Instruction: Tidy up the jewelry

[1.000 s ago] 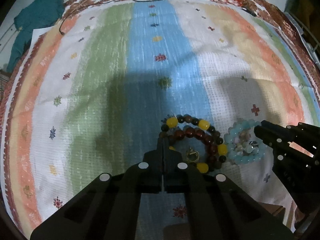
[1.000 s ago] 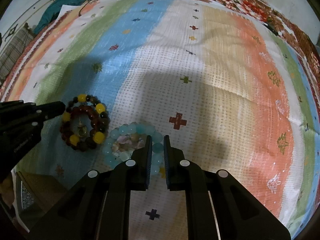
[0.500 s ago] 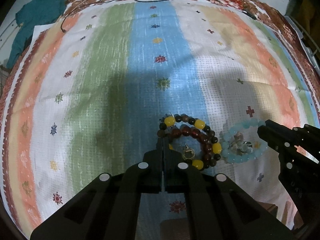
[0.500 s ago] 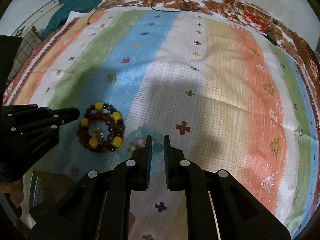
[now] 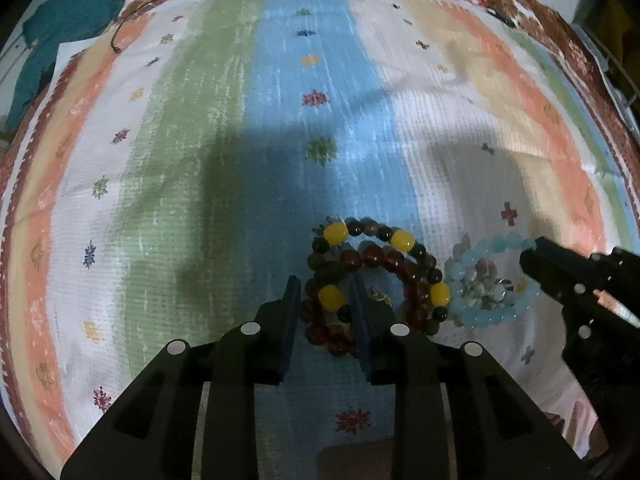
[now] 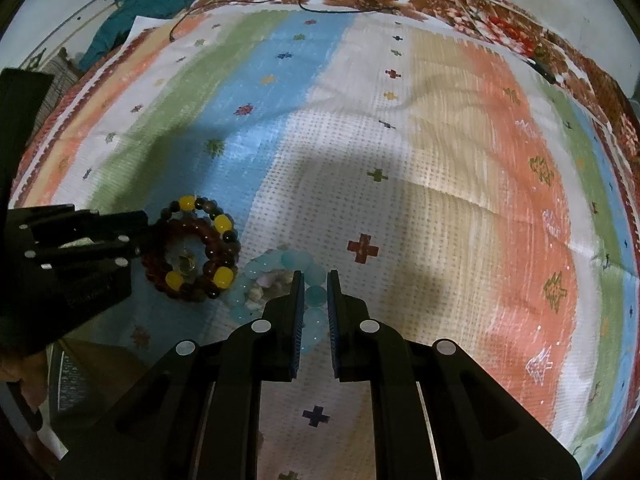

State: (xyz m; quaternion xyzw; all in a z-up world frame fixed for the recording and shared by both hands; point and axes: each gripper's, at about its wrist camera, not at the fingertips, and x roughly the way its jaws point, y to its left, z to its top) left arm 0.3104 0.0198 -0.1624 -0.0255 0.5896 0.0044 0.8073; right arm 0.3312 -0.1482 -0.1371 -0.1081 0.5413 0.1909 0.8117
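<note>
A dark brown bead bracelet with yellow beads [image 5: 372,276] lies coiled on the striped cloth, a small metal charm inside it. My left gripper [image 5: 323,286] is open, its jaws on either side of the bracelet's left edge. A pale blue bead bracelet [image 5: 488,280] with a shell-bead bracelet inside lies just to the right. My right gripper [image 6: 315,278] straddles the blue bracelet's [image 6: 314,312] right edge with a narrow gap between its jaws. The brown bracelet [image 6: 196,248] and the left gripper also show in the right wrist view.
The striped cloth [image 5: 224,132] covers a flowered bedspread [image 6: 500,16]. A teal garment [image 5: 68,28] lies at the far left. A thin black cord [image 6: 332,0] runs along the far edge. A brown box corner [image 5: 356,456] sits near the front.
My left gripper has opened and now spans the brown bracelet's left edge. My right gripper has widened slightly around the blue beads. Both views have drawn back a little from the cloth.
</note>
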